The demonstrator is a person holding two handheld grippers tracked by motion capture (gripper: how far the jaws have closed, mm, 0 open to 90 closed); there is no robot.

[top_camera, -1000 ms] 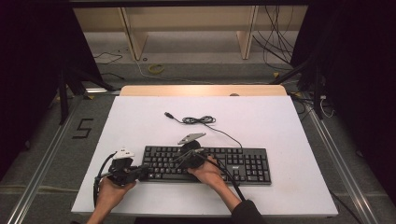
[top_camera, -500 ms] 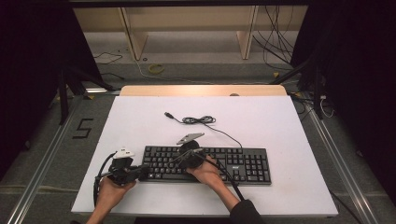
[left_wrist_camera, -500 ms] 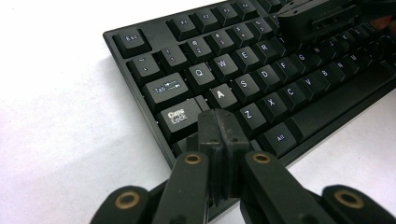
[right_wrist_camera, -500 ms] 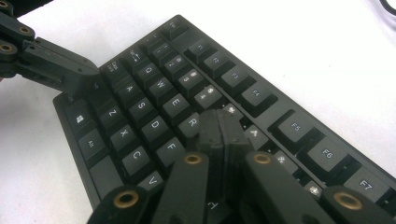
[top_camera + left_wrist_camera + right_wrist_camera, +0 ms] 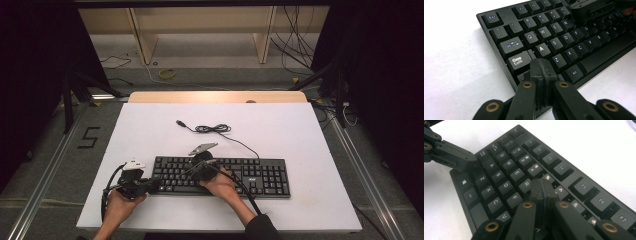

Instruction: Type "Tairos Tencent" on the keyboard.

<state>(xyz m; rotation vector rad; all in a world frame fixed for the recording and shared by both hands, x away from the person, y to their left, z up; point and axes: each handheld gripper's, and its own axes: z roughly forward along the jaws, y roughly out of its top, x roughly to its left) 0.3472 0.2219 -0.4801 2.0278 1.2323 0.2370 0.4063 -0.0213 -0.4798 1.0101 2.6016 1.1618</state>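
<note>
On the worktop (image 5: 300, 135), both grippers, left (image 5: 541, 67) and right (image 5: 541, 188), jaws closed and empty, press keyboard (image 5: 260, 175) keys; next, shift toward three o'clock.

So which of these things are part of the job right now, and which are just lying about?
In the job:
- black keyboard
- left gripper, shut, at the keyboard's left end by the Shift key
- right gripper, shut, over the T key area

Lying about:
- the keyboard's coiled USB cable
- wooden board at the table's far edge

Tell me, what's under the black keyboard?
The black keyboard lies flat on the white table. Only white tabletop shows around its edges; whatever is directly beneath is covered by the keyboard itself.
</note>
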